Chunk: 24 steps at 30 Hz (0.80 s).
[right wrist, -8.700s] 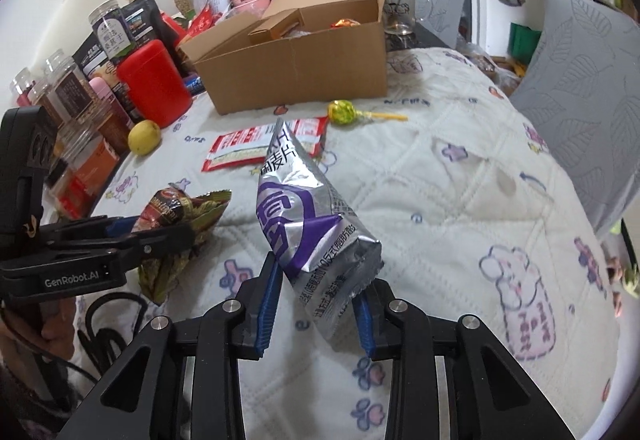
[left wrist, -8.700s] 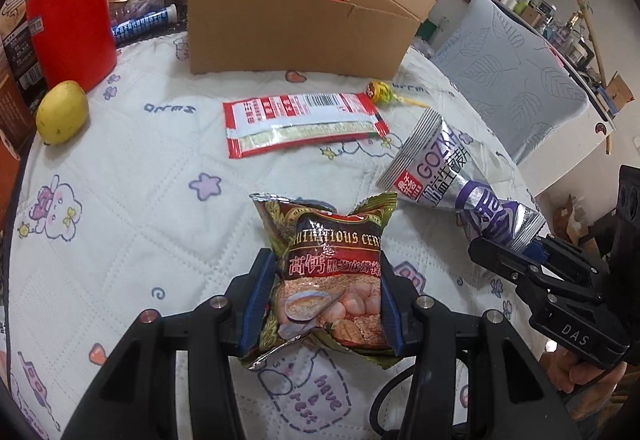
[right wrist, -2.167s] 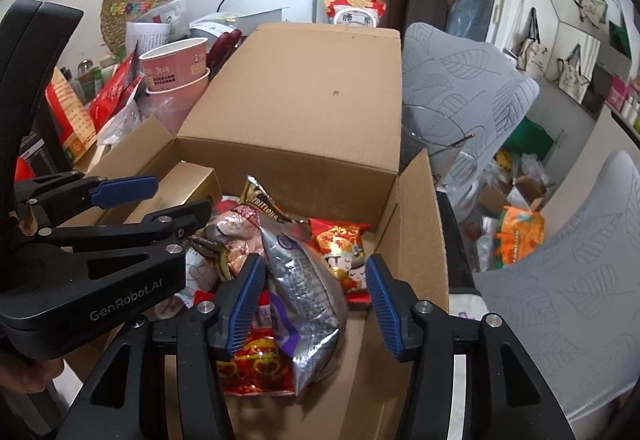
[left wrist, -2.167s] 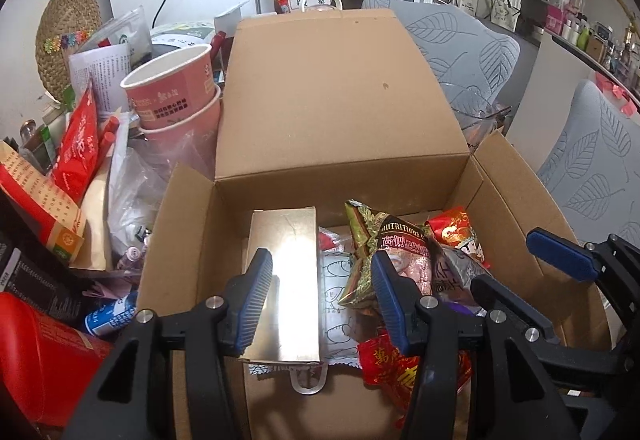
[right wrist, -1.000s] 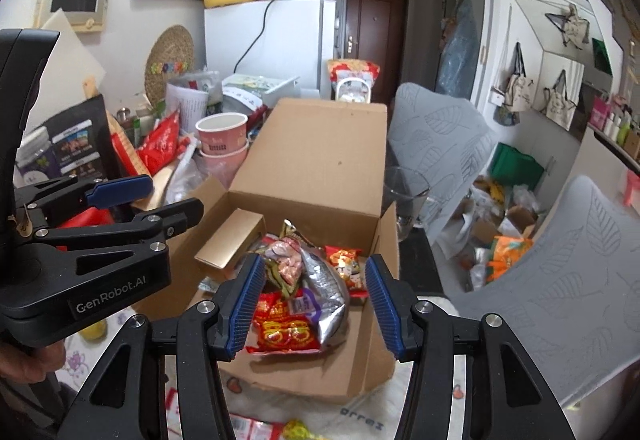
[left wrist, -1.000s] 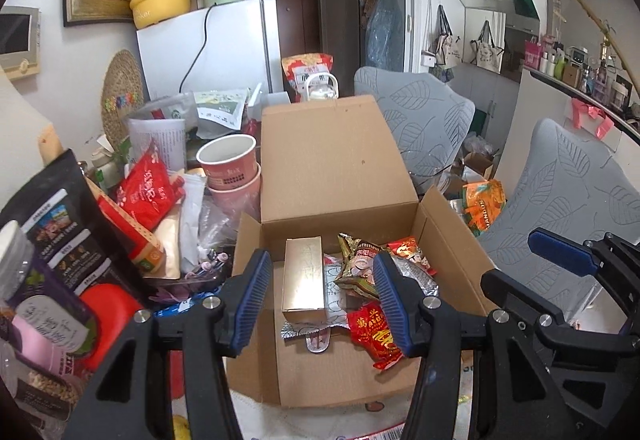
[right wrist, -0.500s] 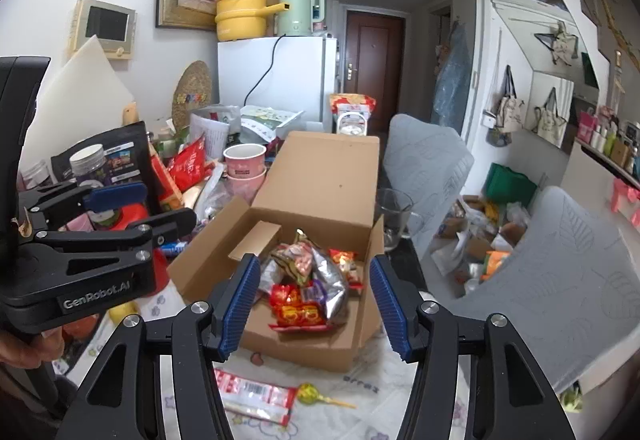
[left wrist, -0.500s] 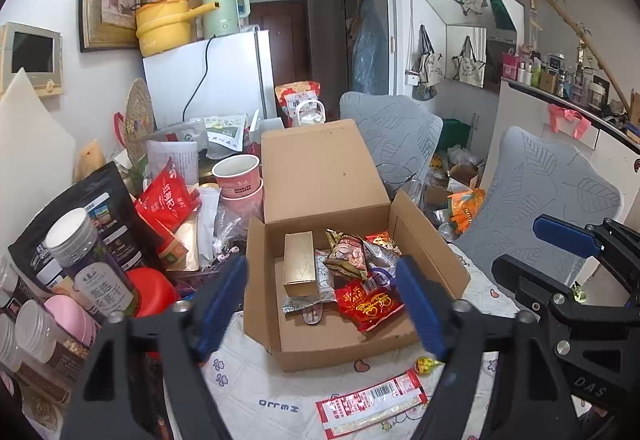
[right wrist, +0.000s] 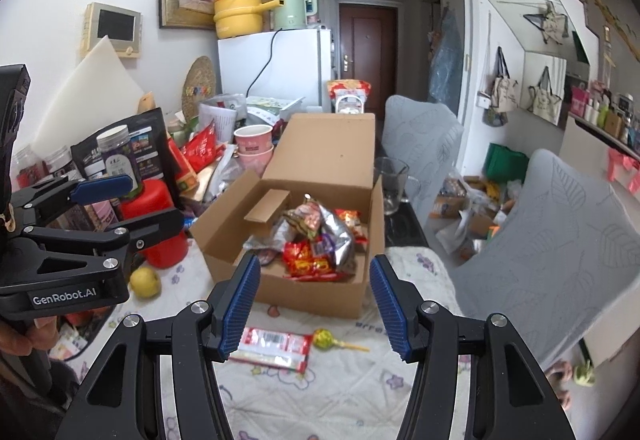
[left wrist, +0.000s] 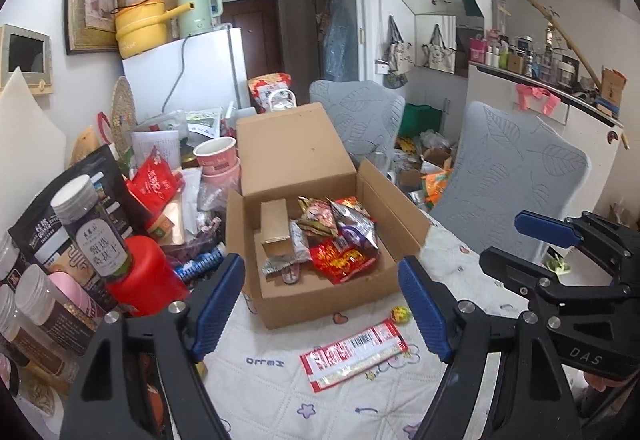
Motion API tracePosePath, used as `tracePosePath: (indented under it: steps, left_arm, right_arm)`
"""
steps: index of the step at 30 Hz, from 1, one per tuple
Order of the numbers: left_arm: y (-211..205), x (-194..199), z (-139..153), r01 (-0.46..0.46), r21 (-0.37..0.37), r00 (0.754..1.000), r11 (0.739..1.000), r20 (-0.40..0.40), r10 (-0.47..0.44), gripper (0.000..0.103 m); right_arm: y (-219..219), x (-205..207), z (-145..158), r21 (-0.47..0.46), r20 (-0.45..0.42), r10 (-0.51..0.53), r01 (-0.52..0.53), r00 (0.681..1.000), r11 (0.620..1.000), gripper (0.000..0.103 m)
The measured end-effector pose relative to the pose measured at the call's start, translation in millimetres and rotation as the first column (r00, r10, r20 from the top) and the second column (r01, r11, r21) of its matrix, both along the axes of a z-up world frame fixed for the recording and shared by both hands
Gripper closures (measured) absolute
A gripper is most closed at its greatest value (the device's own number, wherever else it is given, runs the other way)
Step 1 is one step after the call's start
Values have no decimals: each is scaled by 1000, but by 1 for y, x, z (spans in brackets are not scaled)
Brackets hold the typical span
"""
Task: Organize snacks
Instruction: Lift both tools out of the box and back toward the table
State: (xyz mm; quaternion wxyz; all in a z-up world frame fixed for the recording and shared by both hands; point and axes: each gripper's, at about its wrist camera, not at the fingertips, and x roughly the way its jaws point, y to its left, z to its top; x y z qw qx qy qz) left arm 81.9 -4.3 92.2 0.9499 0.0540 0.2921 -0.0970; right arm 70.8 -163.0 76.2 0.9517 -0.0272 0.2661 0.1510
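Cardboard is what fills the middle of both views: an open box [left wrist: 320, 296] sits on the quilted white tablecloth [left wrist: 256, 392] with its lid flap standing up at the back. Inside we see a heap of snack packets [left wrist: 340, 236], red, silver and brown ones piled together toward the right side, and a small tan carton [left wrist: 274, 226] against the left wall. We hold the left gripper [left wrist: 320, 304] above the cloth in front of the box, its blue-padded jaws spread wide with nothing between them. Our right gripper [right wrist: 314, 300] hangs beside it, jaws parted somewhat less and likewise empty; each gripper shows at the edge of the other's view. Two snacks lie loose on the cloth, outside the box and just in front of it: a long red and white packet [left wrist: 354, 356] with a barcode, and a lollipop [right wrist: 325, 339] in a yellow-green wrapper with its stick pointing right. To the left of the box stand a red container [left wrist: 148, 276], labelled jars [left wrist: 94, 236] and stacked pink paper cups [left wrist: 218, 160]; a yellow-green fruit [right wrist: 145, 282] rests on the cloth near the red container. Grey leaf-patterned chairs [left wrist: 516, 176] stand beyond the table's right side.
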Motion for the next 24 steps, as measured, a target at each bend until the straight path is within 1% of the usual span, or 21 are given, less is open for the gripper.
tracePosePath:
  steps: [4, 9, 12, 16, 24]
  left_arm:
    - [0, -8, -9, 33, -19, 999, 999, -26, -34, 24]
    - [-2, -14, -23, 60, -24, 996, 998, -61, -61, 24]
    - [-3, -14, -34, 73, -21, 993, 997, -96, -75, 24]
    - [-5, -16, -50, 107, -35, 985, 994, -134, -110, 24]
    - [-10, -15, -77, 148, -64, 973, 987, -168, -156, 24]
  right_arm:
    - [-1, -8, -10, 1, -19, -2, 2, 1000, 1000, 46]
    - [-3, -16, -23, 10, -48, -2, 3, 999, 1000, 46]
    - [-3, -18, -32, 14, -69, -1, 2, 998, 1000, 46]
    - [-6, -20, -47, 24, -102, 8, -5, 995, 1000, 46]
    - [-10, -15, -79, 36, -171, 19, -13, 985, 999, 46]
